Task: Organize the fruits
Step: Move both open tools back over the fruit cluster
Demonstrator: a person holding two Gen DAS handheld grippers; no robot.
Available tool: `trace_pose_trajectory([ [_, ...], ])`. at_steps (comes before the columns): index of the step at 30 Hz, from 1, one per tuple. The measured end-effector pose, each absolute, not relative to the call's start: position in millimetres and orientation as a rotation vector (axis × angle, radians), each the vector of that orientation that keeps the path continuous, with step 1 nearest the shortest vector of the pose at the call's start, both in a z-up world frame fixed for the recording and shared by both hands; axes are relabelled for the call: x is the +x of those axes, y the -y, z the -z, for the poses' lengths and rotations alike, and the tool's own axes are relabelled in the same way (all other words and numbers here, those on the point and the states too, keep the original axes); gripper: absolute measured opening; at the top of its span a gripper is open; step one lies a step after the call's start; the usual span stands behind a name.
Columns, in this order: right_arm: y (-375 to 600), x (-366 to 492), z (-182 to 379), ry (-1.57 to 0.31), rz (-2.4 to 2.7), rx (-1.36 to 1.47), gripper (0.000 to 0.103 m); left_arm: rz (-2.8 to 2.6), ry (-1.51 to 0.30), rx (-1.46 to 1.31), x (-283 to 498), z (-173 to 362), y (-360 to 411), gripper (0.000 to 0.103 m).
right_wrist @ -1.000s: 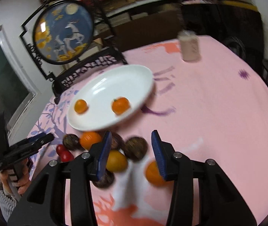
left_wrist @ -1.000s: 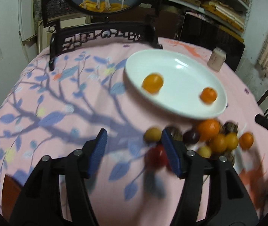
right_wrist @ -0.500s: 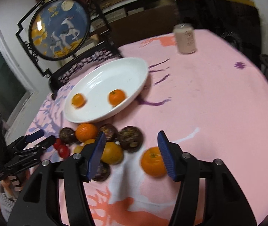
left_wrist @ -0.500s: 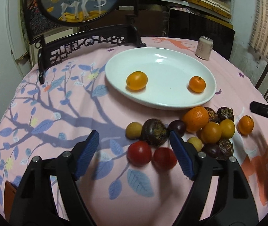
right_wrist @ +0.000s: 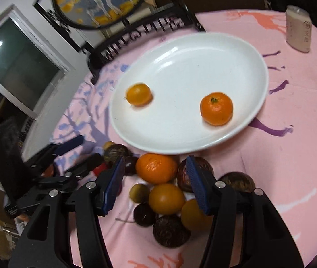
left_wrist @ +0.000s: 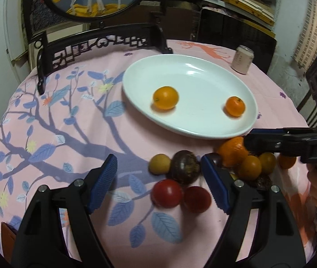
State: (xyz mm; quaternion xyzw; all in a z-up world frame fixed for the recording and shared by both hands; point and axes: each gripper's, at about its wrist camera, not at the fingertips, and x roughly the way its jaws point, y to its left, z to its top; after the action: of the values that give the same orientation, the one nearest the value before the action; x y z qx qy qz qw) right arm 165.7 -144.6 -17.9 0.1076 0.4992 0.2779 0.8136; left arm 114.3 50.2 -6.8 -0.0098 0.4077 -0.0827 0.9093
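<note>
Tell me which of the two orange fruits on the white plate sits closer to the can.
The rounder, deeper-orange mandarin near the plate edge facing the can; the paler, oval fruit lies further away.

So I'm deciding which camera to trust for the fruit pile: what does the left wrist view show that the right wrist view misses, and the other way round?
Only the left wrist view clearly shows the two red fruits and the tablecloth's blue tree print. Only the right wrist view shows the window and the dark fruits at the pile's near side. Both show the white plate holding two orange fruits, the can, the big orange and the open left tongs.
</note>
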Motion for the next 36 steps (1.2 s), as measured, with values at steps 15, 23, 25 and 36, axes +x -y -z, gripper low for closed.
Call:
trace_pose_trajectory([
  [15,143.1,134.1,21.8,-1.124,-0.712,0.235,0.061,0.103,-0.830,-0.029,106.9,1.1,-67.8,0.084],
  [23,194.3,112.4,4.5,-0.986,-0.523,0.202,0.061,0.125,-0.845,-0.007,104.7,5.0,-61.5,0.084],
  [25,210.6,106.2,6.3,-0.961,-0.454,0.206,0.061,0.124,-0.850,-0.001,105.7,6.7,-60.5,0.084],
  [36,242.0,81.9,10.6,-0.879,-0.347,0.230,0.061,0.131,-0.813,0.187,98.4,20.2,-27.4,0.080],
])
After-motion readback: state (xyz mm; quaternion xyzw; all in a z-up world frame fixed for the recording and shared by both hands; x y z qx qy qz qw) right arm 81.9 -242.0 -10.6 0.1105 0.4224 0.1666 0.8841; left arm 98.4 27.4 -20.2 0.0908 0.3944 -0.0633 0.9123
